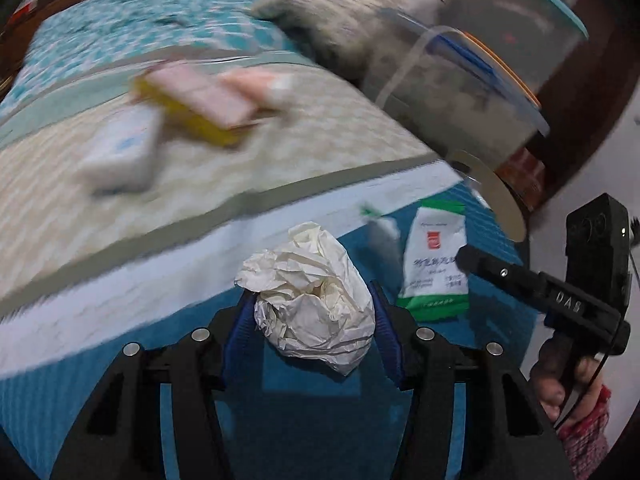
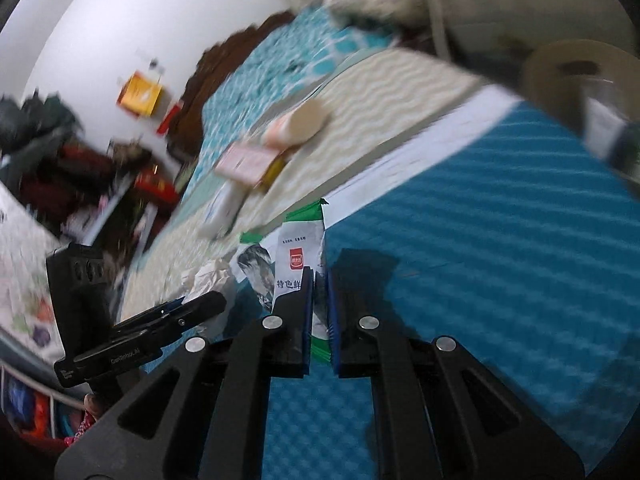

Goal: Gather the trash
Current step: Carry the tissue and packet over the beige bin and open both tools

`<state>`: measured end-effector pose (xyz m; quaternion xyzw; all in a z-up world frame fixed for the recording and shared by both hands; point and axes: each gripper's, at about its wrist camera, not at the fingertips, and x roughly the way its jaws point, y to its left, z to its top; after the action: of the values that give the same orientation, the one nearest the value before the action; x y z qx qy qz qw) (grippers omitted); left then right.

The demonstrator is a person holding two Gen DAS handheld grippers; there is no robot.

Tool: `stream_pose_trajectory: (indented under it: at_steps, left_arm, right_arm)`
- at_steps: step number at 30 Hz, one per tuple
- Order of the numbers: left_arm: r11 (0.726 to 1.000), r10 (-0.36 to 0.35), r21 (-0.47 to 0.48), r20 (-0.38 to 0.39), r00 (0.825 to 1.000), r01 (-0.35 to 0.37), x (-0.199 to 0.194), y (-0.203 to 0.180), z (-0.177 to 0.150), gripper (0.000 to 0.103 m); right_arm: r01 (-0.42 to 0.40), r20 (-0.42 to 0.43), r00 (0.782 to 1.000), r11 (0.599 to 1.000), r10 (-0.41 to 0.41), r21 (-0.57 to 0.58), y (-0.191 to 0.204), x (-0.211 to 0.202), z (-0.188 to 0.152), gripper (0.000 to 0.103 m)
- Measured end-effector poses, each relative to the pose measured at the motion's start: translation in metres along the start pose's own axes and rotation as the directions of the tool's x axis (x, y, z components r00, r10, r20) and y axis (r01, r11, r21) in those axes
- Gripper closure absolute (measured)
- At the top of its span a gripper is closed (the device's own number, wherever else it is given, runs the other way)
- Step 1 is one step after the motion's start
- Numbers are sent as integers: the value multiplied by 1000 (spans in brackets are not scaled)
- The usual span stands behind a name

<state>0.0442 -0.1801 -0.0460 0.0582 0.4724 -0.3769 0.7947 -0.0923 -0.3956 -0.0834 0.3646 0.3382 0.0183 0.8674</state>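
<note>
Two pieces of trash are held, one in each of my tongs. My left tongs [image 1: 314, 304] are clamped on a crumpled ball of white paper [image 1: 310, 296], its bulk bulging up between the blue pads. My right tongs [image 2: 319, 300] are pressed together on a green-and-white snack wrapper [image 2: 298, 252], which sticks out forward past the fingertips; the left wrist view shows that same wrapper hanging off the right tongs to the right of the paper ball.

Surface, as seen below both tongs: a bed.
- Blue ribbed mat [image 2: 500, 220], nearest, under both tongs.
- White strip [image 2: 400, 160] bordering the mat.
- Beige wave-patterned cover [image 1: 280, 140] beyond it.
- Teal-and-white patterned sheet [image 1: 120, 20] farther back.

Items lying on the beige cover, all blurred:
- Pink flat box atop a yellow box [image 1: 200, 108].
- White box [image 1: 120, 152] just beside them.
- Pink tube or bottle [image 1: 260, 84] near the pink box.

Room:
- Grey bundle of fabric [image 1: 340, 12] at the far end.
- Clear plastic container [image 1: 480, 80] to the right.
- White wall [image 2: 160, 20] with a yellow item [image 2: 140, 94] stuck on it.
- Heap of dark and red belongings [image 2: 80, 176] beside the bed.
</note>
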Motion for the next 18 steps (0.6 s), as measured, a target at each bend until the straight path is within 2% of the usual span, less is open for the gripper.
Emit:
stream_pose_trajectory:
  at_steps: [5,11,18]
  left_arm:
    - [986,-76,145,-44,996,82,49,-78,37,52]
    - [959,-133,238,-110,985,156,108,-161,77,52]
    - [936,-148,299,-140,979,184,154,-219,107,51]
  right_arm:
    - [37,101,994,996,-45,83,-51,-36,19,94]
    - [91,203,971,981,-126,173,-114,-76,53,94]
    - [158,261,939,956,-222,247,-170,-99,88,94]
